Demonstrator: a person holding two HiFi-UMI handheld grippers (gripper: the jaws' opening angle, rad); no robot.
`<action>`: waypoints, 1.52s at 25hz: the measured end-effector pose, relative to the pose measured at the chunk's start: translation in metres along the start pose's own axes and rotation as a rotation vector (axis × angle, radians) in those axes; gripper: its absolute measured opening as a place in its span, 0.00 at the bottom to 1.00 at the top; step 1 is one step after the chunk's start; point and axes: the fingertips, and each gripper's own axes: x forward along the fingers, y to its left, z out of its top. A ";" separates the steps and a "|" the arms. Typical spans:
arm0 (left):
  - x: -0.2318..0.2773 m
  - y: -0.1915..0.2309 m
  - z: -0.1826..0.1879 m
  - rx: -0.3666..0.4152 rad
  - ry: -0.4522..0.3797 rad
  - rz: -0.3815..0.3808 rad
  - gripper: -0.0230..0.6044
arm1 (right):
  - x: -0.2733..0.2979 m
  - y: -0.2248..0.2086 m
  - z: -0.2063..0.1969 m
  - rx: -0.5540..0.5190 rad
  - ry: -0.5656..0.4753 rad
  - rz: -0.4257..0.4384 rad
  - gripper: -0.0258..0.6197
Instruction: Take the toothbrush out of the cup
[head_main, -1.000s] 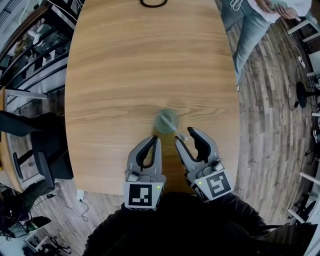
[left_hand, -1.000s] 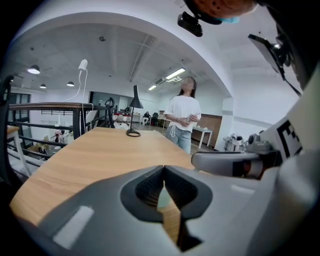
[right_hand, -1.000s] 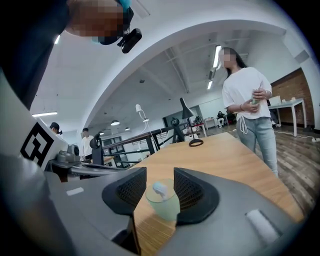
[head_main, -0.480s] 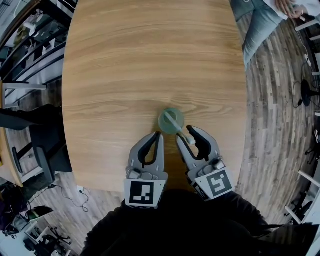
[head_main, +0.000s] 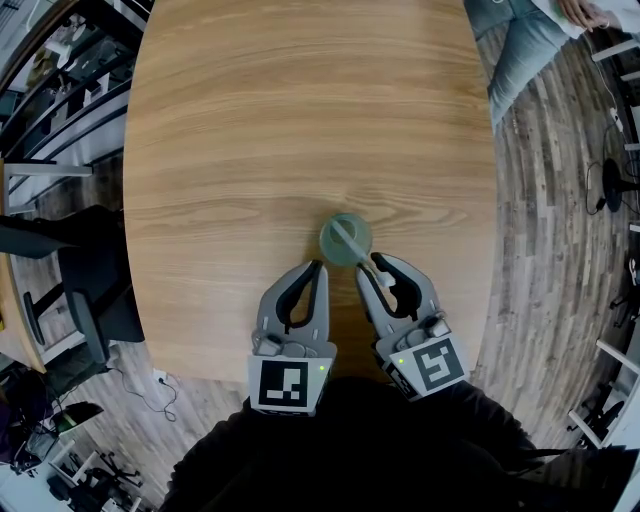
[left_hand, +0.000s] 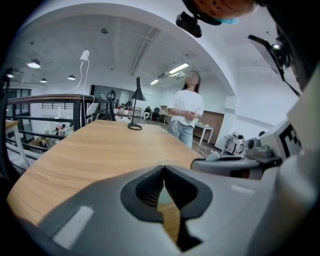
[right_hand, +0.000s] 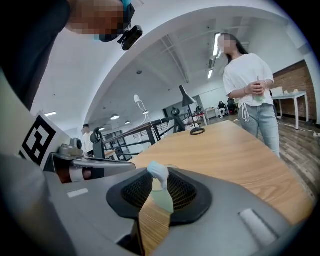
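A pale green translucent cup (head_main: 345, 240) stands on the wooden table (head_main: 250, 120) near its front edge. A white toothbrush (head_main: 352, 246) leans out of it toward my right gripper (head_main: 370, 264). That gripper's jaws have just been closing, and their tips now pinch the toothbrush's end (right_hand: 159, 172); the cup (right_hand: 162, 200) shows behind them. My left gripper (head_main: 318, 266) rests just left of the cup, shut with nothing between its tips (left_hand: 162, 167).
A black lamp with a ring base (left_hand: 134, 127) stands at the table's far end. A person (right_hand: 250, 85) stands beside the table's far right side. Dark chairs (head_main: 70, 290) sit at the left. The table's front edge lies right under both grippers.
The right gripper's jaws have narrowed from wide open to closed around the toothbrush's end and sit slightly nearer the cup. The left gripper has stayed put.
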 end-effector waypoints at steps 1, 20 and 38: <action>0.000 0.000 0.000 0.000 0.001 0.000 0.05 | 0.000 0.000 -0.001 -0.002 0.004 -0.002 0.18; -0.023 -0.003 0.018 0.022 -0.067 -0.001 0.05 | -0.016 0.015 0.036 -0.071 -0.122 -0.037 0.09; -0.079 -0.015 0.047 0.070 -0.201 0.003 0.05 | -0.060 0.063 0.081 -0.211 -0.272 -0.023 0.09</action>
